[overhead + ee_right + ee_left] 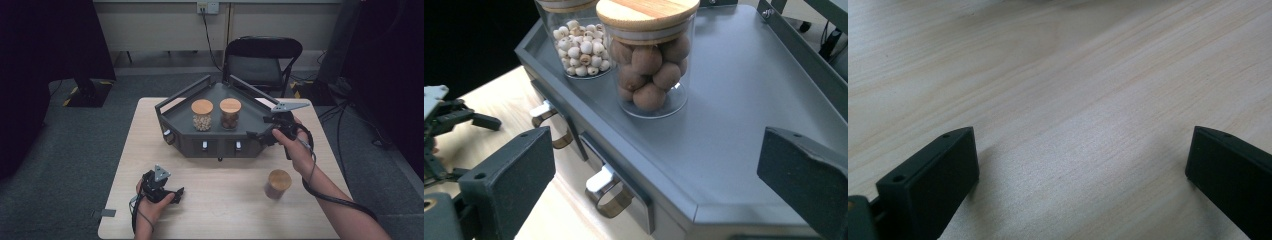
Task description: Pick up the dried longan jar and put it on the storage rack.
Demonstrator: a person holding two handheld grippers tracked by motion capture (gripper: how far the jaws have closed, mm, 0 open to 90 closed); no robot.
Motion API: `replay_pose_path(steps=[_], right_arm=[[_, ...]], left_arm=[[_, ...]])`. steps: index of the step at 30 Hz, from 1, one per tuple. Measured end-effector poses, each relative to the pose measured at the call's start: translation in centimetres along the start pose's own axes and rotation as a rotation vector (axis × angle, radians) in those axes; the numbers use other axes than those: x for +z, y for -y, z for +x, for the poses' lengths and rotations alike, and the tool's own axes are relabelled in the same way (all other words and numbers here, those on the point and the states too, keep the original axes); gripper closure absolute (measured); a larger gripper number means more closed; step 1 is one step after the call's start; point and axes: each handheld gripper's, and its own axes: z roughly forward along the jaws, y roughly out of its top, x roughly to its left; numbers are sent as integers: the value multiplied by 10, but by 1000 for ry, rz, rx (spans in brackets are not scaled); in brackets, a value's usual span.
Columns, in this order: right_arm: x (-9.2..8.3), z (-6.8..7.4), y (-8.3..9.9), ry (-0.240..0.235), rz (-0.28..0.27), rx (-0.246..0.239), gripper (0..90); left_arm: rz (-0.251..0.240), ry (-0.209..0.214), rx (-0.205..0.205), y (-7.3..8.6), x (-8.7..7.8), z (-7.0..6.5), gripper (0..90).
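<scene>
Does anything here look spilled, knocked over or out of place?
Nothing is spilled or tipped. Two lidded jars, the pale-bead jar and brown-ball jar, stand upright on the grey tray. One third jar stands apart on the table, perhaps waiting.

We see a wide bare stretch of the pale wooden table along its near edge, broken only by a brown wooden-lidded jar standing at the right. The dark grey angular tray with raised rails blocks the far half. On its floor, a glass jar of pale round seeds and a glass jar of brown round nuts stand just beside each other at the back, leaving the tray's near and right floor free. Clear curved drawer pulls jut from its front face. Our left gripper, jaws spread wide, faces bare wood.
</scene>
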Motion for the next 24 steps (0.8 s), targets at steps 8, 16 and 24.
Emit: replay_pose_path(steps=[8,16,24], right_arm=[[-15,-1,10,-2,-2,-20,9],[-30,1,28,-15,-13,-38,7],[-38,1,48,-9,0,-33,5]], left_arm=[[0,0,-2,0,0,0,0],[0,0,-2,0,0,0,0],[0,0,0,0,0,0,0]])
